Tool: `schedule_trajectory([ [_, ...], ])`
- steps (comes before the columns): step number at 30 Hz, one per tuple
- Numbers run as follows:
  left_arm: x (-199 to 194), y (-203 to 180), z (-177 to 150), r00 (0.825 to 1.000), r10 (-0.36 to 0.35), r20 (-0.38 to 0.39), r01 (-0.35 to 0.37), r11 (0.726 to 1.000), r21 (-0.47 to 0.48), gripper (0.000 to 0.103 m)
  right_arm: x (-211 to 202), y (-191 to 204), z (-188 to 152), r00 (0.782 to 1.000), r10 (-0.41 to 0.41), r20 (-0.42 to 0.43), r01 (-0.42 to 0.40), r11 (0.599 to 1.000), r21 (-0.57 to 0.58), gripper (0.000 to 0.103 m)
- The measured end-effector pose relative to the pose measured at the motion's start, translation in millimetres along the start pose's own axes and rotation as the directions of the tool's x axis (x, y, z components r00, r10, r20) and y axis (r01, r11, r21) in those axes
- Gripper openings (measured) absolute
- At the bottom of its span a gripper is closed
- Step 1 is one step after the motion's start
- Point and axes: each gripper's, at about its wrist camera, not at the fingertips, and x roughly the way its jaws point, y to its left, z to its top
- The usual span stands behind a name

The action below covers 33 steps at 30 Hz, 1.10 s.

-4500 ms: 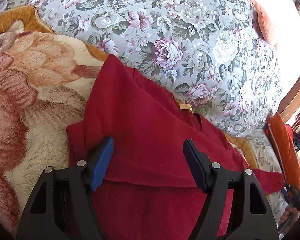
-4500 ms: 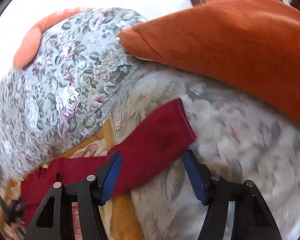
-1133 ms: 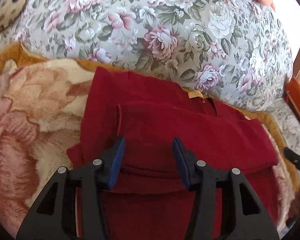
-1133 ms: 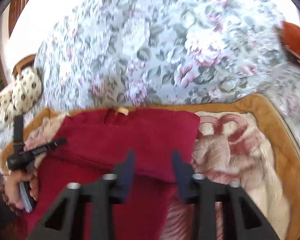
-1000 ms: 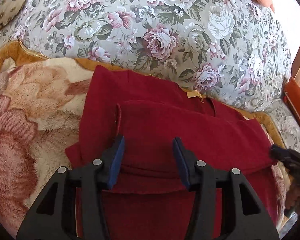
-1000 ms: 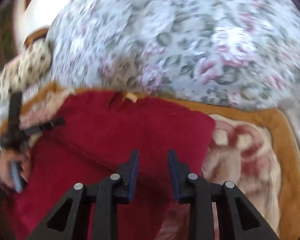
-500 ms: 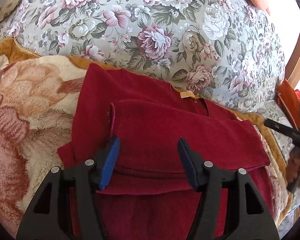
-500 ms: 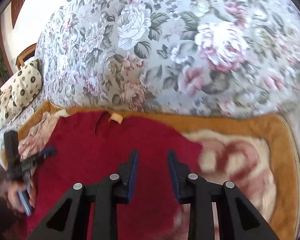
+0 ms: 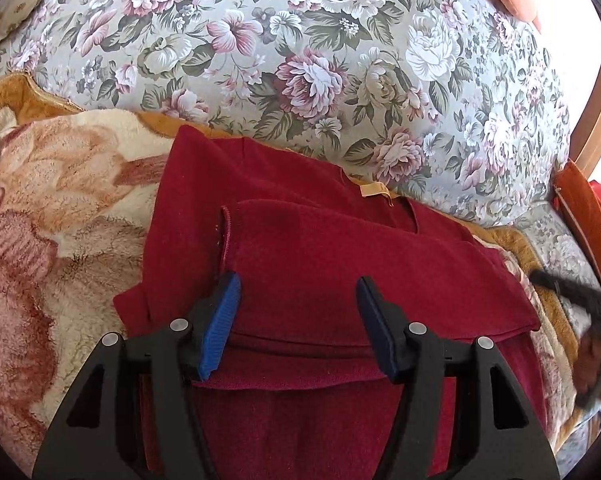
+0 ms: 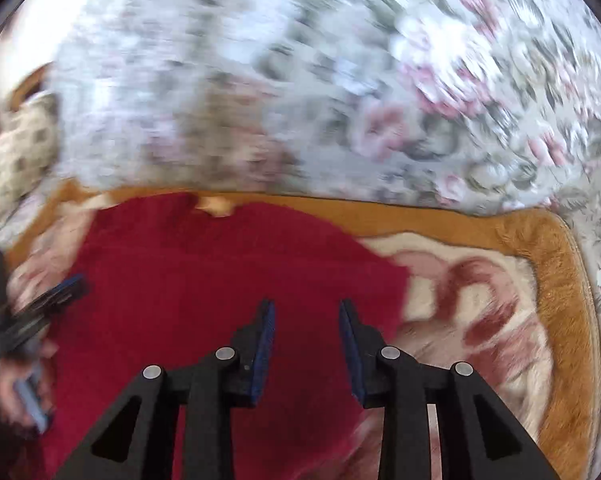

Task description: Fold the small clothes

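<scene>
A dark red top (image 9: 308, 256) lies flat on a fleece blanket, both sleeves folded across its chest, a tan neck label (image 9: 374, 190) at the far edge. My left gripper (image 9: 296, 308) is open and empty, just above the folded sleeve. In the blurred right wrist view the red top (image 10: 204, 280) fills the lower left. My right gripper (image 10: 306, 320) is open with a narrow gap and empty, above the top's right side. The left gripper (image 10: 48, 300) shows at the left edge of that view.
The cream and pink fleece blanket (image 9: 48, 216) with an orange border (image 10: 556, 280) covers the seat. A floral sofa back (image 9: 300, 60) rises behind it. An orange cushion (image 9: 584, 212) lies at the right, a spotted cushion (image 10: 16, 160) at the left.
The right sleeve has been laid across the chest since the earliest frames and released. My left jaws have opened wider. My right gripper has moved over the top with fast motion blur.
</scene>
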Motion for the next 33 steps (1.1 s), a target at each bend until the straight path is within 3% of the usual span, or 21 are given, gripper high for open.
schedule_trajectory([
  [3,0.2,-0.8,-0.1,1.0,0.003,-0.003,-0.003,1.0,0.002,0.06,20.2,7.8,-36.1,0.996,-0.062,-0.068,0.059,0.997,-0.05,0.042],
  [4,0.4,-1.1,0.2,1.0,0.005,-0.003,-0.005,1.0,0.002,0.06,15.9,9.2,-43.8,0.997,-0.071,0.005,0.071,0.995,-0.066,0.042],
  [8,-1.4,2.6,1.3,1.0,-0.022,-0.009,0.022,0.999,-0.024,0.06,14.3,4.0,-31.1,0.997,-0.071,-0.038,0.072,0.997,0.015,0.043],
  [10,-9.8,3.3,5.2,0.998,-0.027,-0.054,0.025,0.999,-0.03,0.06,-3.7,7.9,-24.1,0.994,-0.089,-0.068,0.094,0.993,0.067,0.043],
  [13,-47.4,6.3,0.3,0.994,0.032,-0.103,-0.035,0.999,-0.029,0.06,-63.8,20.1,-38.6,1.0,-0.021,0.023,0.018,0.992,0.123,0.043],
  [17,-118.4,19.8,-39.9,0.992,0.065,-0.109,-0.069,0.997,-0.028,0.066,-109.9,42.2,-90.1,0.999,0.043,0.016,-0.045,0.992,0.121,0.045],
  [19,-154.5,33.1,-72.1,0.989,0.089,-0.114,-0.097,0.993,-0.066,0.068,-128.6,52.1,-132.5,0.996,0.087,0.019,-0.088,0.986,0.142,0.045],
  [21,-179.5,44.8,-104.5,0.988,0.068,-0.141,-0.086,0.988,-0.13,0.068,-135.3,57.0,-165.7,0.993,0.118,0.019,-0.119,0.976,0.18,0.045],
  [25,-203.9,48.8,-158.8,0.981,-0.004,-0.194,-0.03,0.985,-0.172,0.068,-140.3,59.2,-226.3,0.986,0.162,-0.035,-0.143,0.941,0.307,0.045],
  [29,-211.0,49.3,-192.4,0.973,-0.085,-0.214,0.038,0.975,-0.217,0.068,-144.5,53.9,-250.4,0.988,0.149,-0.032,-0.127,0.925,0.358,0.045],
  [33,-202.6,48.5,-207.5,0.963,-0.138,-0.233,0.08,0.967,-0.242,0.068,-135.9,52.7,-262.8,0.966,0.258,-0.036,-0.22,0.883,0.415,0.045],
])
